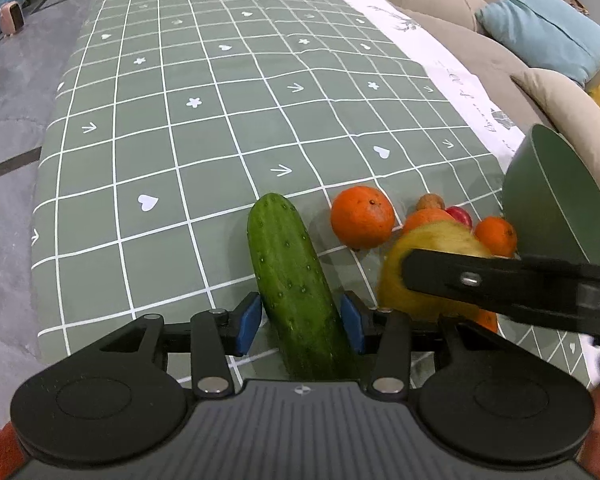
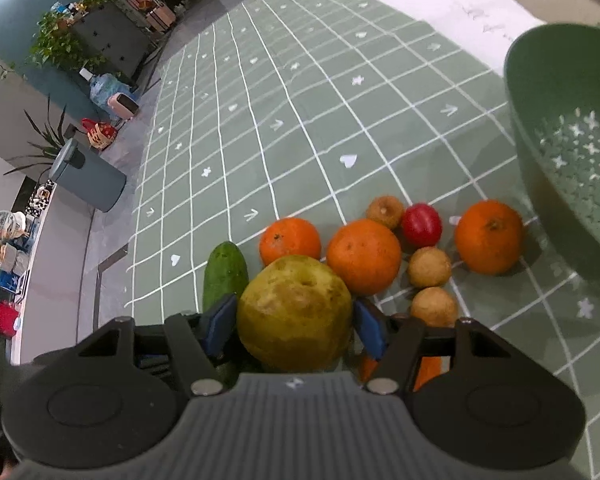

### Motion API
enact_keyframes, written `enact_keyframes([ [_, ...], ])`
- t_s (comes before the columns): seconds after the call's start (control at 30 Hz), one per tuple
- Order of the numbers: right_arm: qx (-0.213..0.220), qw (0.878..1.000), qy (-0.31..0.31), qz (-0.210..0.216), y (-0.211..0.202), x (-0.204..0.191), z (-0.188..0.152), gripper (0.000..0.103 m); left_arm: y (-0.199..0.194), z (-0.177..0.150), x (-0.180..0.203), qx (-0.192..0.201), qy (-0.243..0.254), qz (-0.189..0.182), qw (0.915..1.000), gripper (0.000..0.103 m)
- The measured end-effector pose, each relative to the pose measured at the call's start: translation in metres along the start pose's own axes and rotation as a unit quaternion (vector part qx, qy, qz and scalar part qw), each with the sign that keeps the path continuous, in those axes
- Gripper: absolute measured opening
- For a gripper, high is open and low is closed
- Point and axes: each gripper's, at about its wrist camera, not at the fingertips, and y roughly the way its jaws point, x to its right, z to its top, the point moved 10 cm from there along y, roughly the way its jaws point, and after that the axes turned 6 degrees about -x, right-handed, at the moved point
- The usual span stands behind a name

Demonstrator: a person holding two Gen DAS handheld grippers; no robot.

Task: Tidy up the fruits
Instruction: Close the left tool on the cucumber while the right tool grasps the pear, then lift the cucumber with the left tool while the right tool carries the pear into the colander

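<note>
Two grasps are set: left claw (image 1: 300, 322) is closed around the cucumber's (image 1: 296, 280) near end, right claw (image 2: 296, 326) is clamped on the pear (image 2: 294, 312), both low over the table (image 1: 180, 140). Cucumber: stiff, bumpy, best held mid-body. Pear: heavy, bruisable, held at its widest. No readable labels are seen; the bowl (image 2: 560, 152) sits right.
</note>
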Motion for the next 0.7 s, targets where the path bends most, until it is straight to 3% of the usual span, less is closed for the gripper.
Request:
enact_keyframes([
  [0.37,0.035,0.999,0.009,-0.002,-0.04,0.006,-0.002,0.06,-0.001,-0.001,-0.003,0.001,-0.038,0.007,0.9992,0.045],
  [0.57,0.072,0.997,0.01,0.003,-0.077,0.013,-0.007,0.06,-0.041,-0.01,0.011,0.044,-0.038,-0.005,0.9983,0.043],
  [0.7,0.101,0.995,0.004,0.005,-0.105,0.018,-0.01,0.06,-0.074,-0.012,0.034,0.087,-0.012,-0.009,0.9961,0.042],
])
